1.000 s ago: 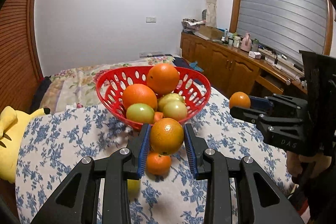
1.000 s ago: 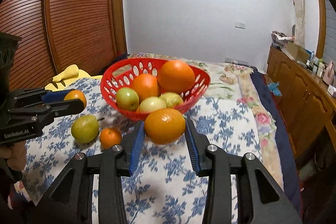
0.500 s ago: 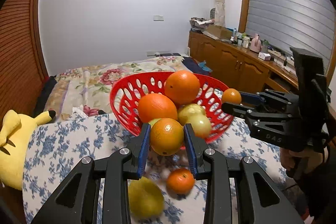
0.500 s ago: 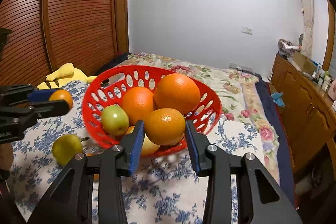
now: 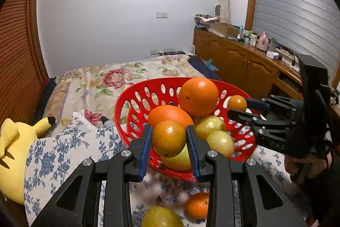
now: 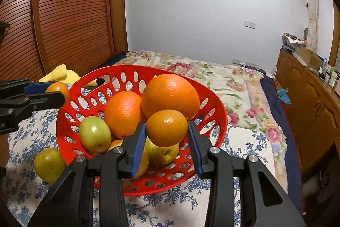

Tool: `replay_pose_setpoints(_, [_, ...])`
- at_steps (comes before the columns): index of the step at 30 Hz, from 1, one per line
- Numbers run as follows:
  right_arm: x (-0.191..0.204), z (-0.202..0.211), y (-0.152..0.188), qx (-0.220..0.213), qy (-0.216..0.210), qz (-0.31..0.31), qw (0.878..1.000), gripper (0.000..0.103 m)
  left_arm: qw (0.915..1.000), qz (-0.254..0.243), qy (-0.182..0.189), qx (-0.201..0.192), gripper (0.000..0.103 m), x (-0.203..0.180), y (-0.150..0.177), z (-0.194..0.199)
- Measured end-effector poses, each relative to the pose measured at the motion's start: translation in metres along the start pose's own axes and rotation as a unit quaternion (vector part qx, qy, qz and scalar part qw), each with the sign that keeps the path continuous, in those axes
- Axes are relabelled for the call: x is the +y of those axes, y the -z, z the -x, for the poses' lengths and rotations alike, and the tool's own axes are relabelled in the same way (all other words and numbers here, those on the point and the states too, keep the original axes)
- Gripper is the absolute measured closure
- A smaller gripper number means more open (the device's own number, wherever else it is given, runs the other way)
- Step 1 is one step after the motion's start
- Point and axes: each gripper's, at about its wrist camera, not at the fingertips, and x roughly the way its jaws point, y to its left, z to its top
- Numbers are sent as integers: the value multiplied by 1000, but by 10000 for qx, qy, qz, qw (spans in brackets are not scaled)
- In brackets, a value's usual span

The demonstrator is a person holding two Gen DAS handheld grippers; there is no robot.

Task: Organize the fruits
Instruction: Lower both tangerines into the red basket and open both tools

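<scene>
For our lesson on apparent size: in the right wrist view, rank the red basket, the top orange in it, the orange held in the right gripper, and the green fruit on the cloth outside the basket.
1. Red basket
2. Top orange
3. Held orange in the right gripper, though it is nearer the camera, so unsure
4. Green fruit, partly hidden by the basket

Yellow plush toy [image 5: 12, 154], floral bedspread [image 6: 212, 76], wooden cabinet [image 5: 240, 65], slatted wooden wardrobe door [image 6: 70, 14]

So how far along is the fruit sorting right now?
Done: two large oranges and several green apples sit in the red perforated plastic basket. In hand: each hand-held gripper, left and right, clamps an orange at the basket. Left: a green pear and a small tangerine on the blue floral tablecloth.
</scene>
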Motion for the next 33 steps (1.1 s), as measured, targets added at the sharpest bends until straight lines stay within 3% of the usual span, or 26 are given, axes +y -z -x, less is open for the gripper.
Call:
replay_pose_setpoints(20, [-2,-2,3,-34,-106,-5,9999,61,9996,-40,-97,263,70,9,-9,-42])
replay_pose_setpoints(33, [12,16,0,-122,-31,107,9999,55,9998,-7,-37,179,60,10,3,-11])
